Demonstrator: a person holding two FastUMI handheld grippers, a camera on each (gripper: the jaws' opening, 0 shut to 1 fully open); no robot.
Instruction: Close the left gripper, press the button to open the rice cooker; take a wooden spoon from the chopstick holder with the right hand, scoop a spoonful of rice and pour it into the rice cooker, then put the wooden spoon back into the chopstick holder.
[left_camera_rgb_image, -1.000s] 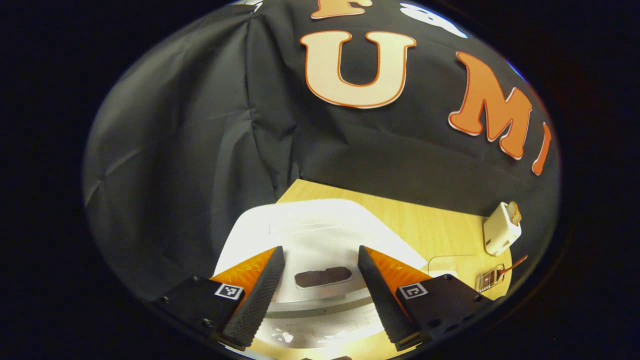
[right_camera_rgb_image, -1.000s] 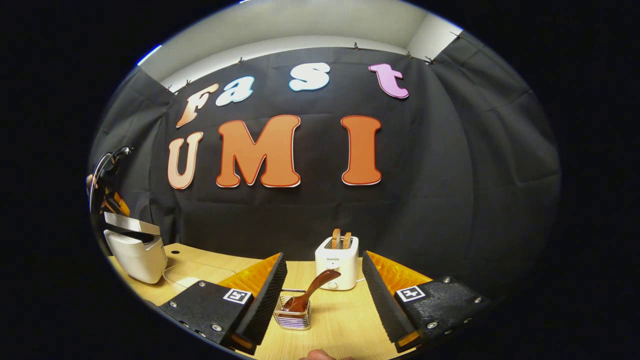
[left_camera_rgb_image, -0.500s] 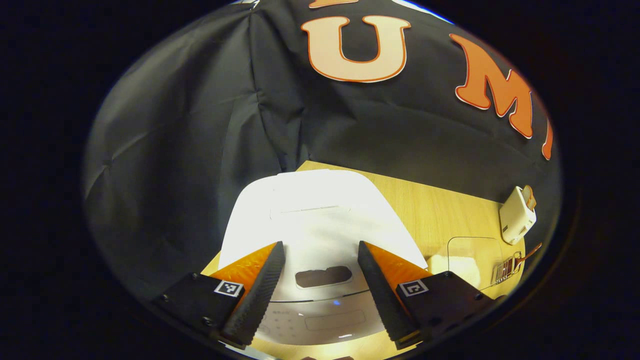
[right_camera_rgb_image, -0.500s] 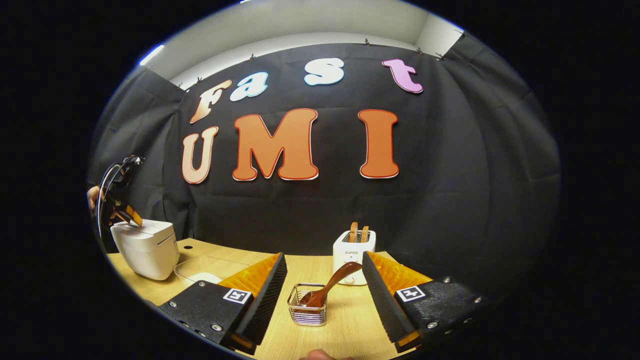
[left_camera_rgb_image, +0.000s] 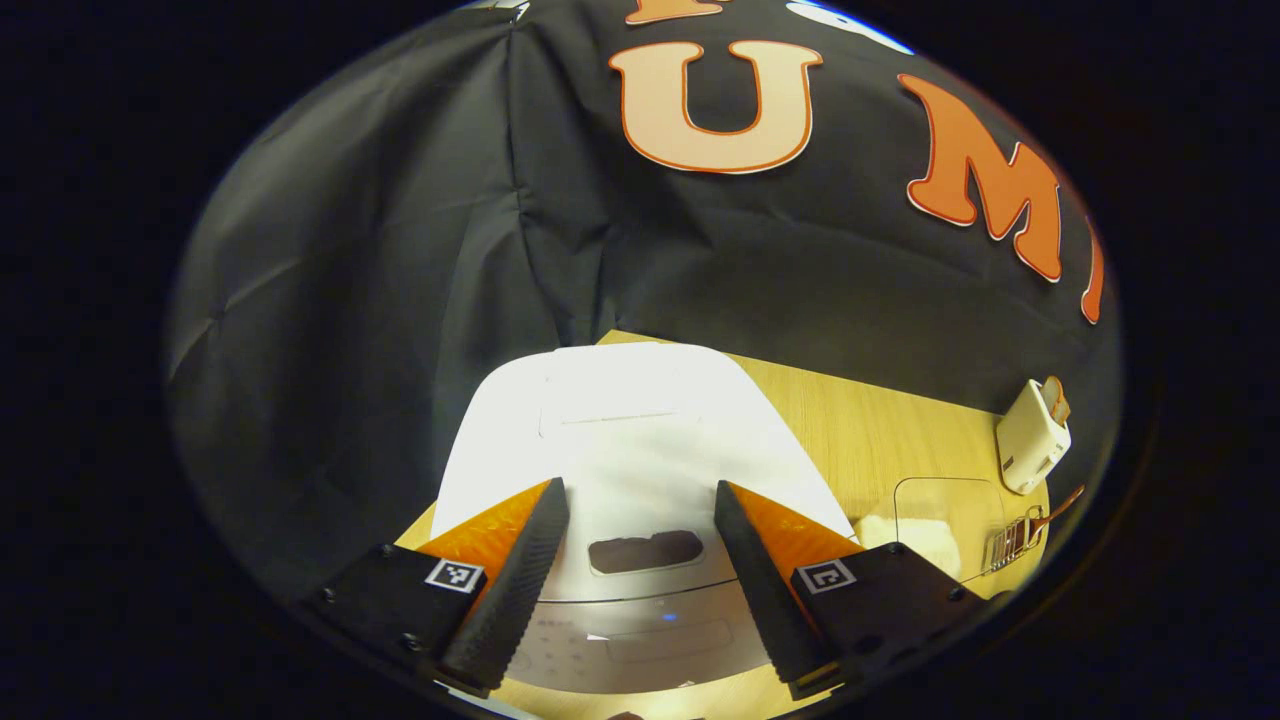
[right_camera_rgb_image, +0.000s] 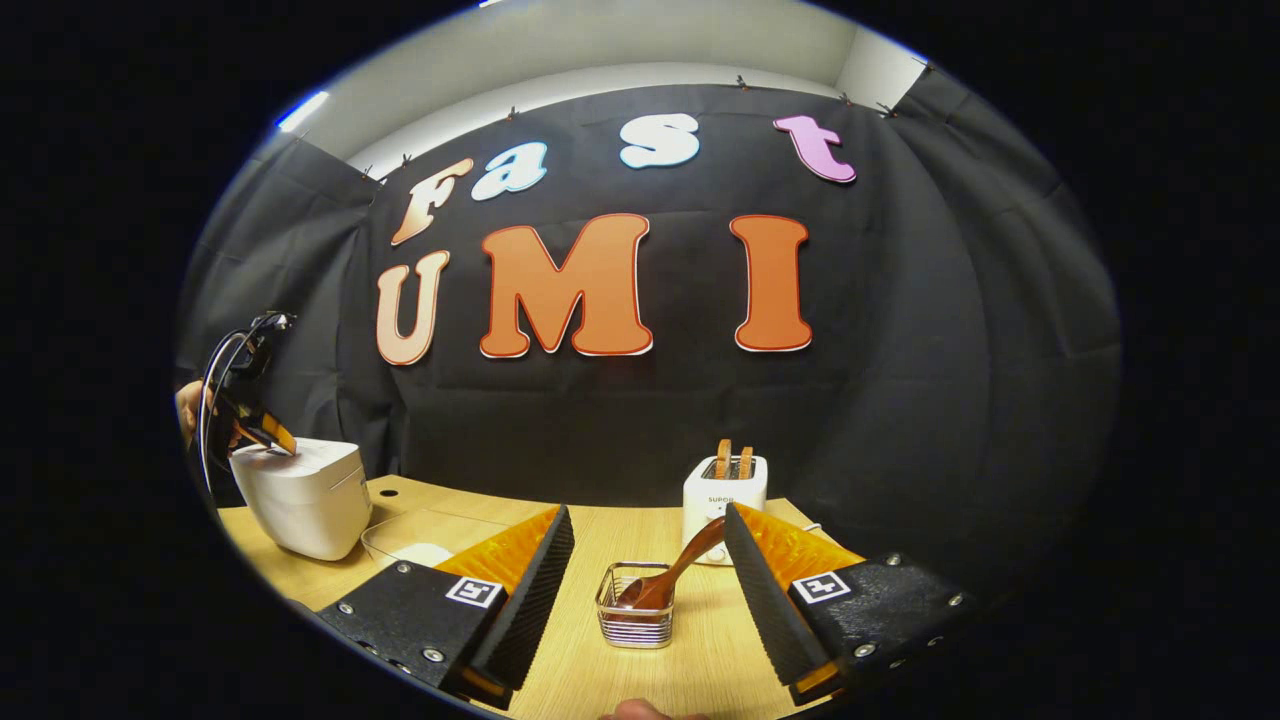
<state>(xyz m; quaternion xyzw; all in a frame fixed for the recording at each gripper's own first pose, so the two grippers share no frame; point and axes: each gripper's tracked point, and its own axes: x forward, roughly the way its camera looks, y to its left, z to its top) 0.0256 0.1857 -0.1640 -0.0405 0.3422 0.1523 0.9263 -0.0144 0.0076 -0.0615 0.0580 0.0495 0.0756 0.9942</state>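
My left claw (left_camera_rgb_image: 640, 585), fingers apart, hovers directly above the closed rice cooker (left_camera_rgb_image: 640, 450), its dark button (left_camera_rgb_image: 645, 552) straight ahead between them; right claw (right_camera_rgb_image: 645, 600) likewise apart.

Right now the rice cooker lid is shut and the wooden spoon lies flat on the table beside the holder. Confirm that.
Not quite. The rice cooker lid is shut, but the wooden spoon stands tilted inside the wire holder, as the right gripper view shows.

Wooden spoon (right_camera_rgb_image: 672, 576) leans in chopstick holder (right_camera_rgb_image: 634, 620), toaster (right_camera_rgb_image: 724, 493) behind, rice cooker (right_camera_rgb_image: 298, 494) left.
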